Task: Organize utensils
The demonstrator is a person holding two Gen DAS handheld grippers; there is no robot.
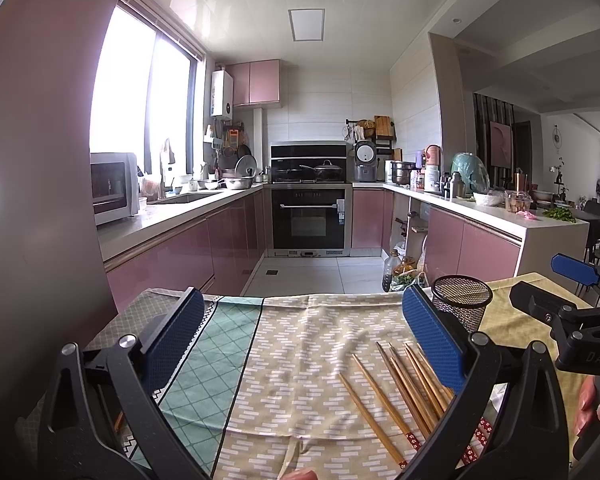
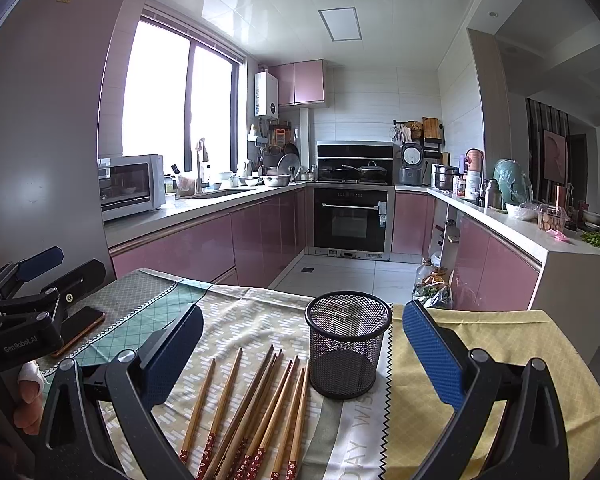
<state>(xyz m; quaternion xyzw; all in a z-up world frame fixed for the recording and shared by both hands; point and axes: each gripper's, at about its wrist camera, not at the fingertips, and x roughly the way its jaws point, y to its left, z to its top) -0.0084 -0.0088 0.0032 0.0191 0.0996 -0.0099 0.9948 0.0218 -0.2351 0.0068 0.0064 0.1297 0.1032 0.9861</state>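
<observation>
Opening step: wooden chopsticks with red patterned ends [image 2: 256,412] lie loose beside the empty black wire-mesh cup [image 2: 348,344]. Left gripper [image 1: 300,336] and right gripper [image 2: 302,344] hover spread wide, holding nothing; next, 1 must close on a chopstick

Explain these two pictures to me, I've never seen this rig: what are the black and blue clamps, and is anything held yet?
Each clamp is a hand-held two-finger gripper with a camera looking along its fingers. One picture is from the left gripper, the other from the right gripper. Both stand open and hold nothing. Each camera also catches the other gripper at its edge, with the person's hand around its handle. On the patterned tablecloth lie loose wooden chopsticks, unsorted, beside an upright black mesh cup, which looks empty. A phone lies further left.
</observation>
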